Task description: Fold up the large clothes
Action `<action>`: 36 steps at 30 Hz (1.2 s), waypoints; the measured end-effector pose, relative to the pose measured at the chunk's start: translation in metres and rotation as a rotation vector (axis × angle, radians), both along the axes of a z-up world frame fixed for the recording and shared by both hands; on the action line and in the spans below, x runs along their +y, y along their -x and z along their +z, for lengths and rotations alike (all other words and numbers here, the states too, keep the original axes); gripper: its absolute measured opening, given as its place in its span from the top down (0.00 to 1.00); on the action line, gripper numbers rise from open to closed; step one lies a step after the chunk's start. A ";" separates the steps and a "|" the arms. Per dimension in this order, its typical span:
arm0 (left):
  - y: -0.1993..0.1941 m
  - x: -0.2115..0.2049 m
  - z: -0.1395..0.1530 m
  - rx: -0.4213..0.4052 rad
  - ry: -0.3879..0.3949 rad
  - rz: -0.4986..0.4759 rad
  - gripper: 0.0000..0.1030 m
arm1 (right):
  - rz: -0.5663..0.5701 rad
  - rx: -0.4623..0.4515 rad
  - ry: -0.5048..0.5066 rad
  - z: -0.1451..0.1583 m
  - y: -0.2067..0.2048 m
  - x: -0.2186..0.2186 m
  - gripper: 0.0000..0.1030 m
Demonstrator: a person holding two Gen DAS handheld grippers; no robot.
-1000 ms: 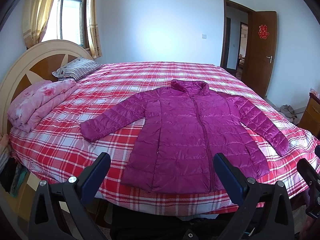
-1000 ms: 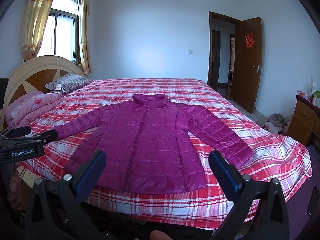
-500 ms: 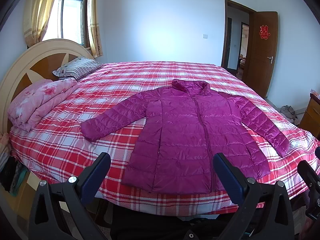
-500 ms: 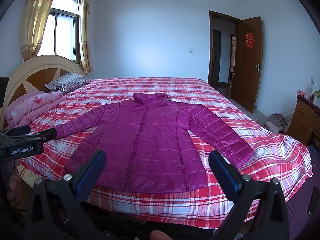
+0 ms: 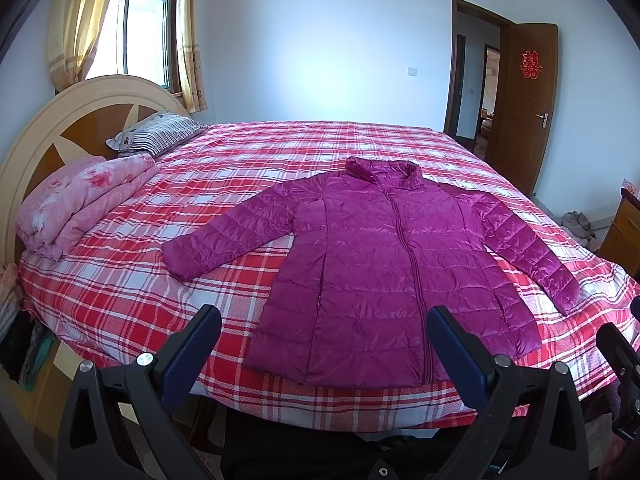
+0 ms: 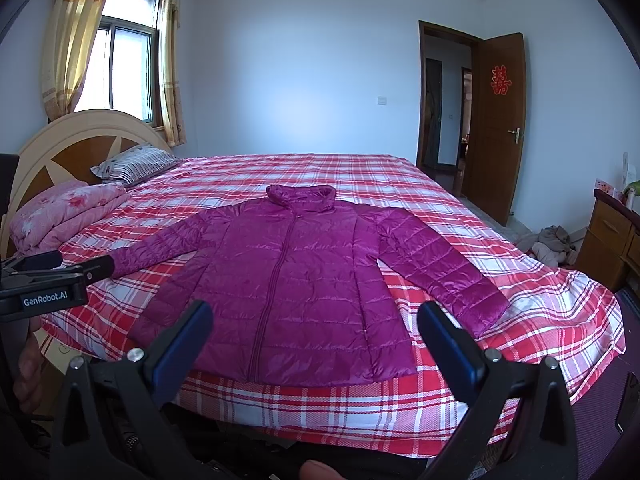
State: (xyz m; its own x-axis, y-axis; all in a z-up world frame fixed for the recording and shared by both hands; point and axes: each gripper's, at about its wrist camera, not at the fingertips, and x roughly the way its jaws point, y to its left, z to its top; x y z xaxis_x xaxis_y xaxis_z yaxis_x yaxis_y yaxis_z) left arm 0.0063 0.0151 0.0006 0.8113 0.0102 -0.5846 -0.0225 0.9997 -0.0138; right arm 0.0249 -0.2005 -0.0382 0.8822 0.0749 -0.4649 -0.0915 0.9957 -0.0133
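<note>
One jacket (image 5: pixel 376 272) lies flat; two tools (image 5: pixel 320 344) (image 6: pixel 316 340) gape.

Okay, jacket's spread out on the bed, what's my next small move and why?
Probably bring the left gripper forward to the left sleeve: the purple jacket lies flat, zipped, sleeves spread, and both grippers hang open before the bed, holding nothing.

1. Left wrist view: looks forward between the spread fingers of the left gripper (image 5: pixel 320 350), from just off the near edge of the bed (image 5: pixel 120 292), toward the far wall.
2. Right wrist view: same facing from the right gripper (image 6: pixel 314 338), set further right.
3. Shared: bed, purple down jacket (image 5: pixel 384 264) (image 6: pixel 296 276), headboard (image 6: pixel 72 152), door (image 5: pixel 528 104).
</note>
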 end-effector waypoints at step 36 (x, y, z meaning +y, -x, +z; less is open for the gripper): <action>-0.045 -0.006 -0.036 0.052 -0.014 -0.042 0.01 | -0.026 0.012 -0.024 -0.023 -0.025 -0.021 0.00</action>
State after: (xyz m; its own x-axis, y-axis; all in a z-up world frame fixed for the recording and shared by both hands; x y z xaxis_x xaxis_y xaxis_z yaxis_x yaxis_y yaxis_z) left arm 0.0516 0.0091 -0.0359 0.7794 -0.0144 -0.6264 0.0190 0.9998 0.0006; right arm 0.0502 -0.2215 -0.0613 0.8782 0.0633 -0.4740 -0.0655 0.9978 0.0118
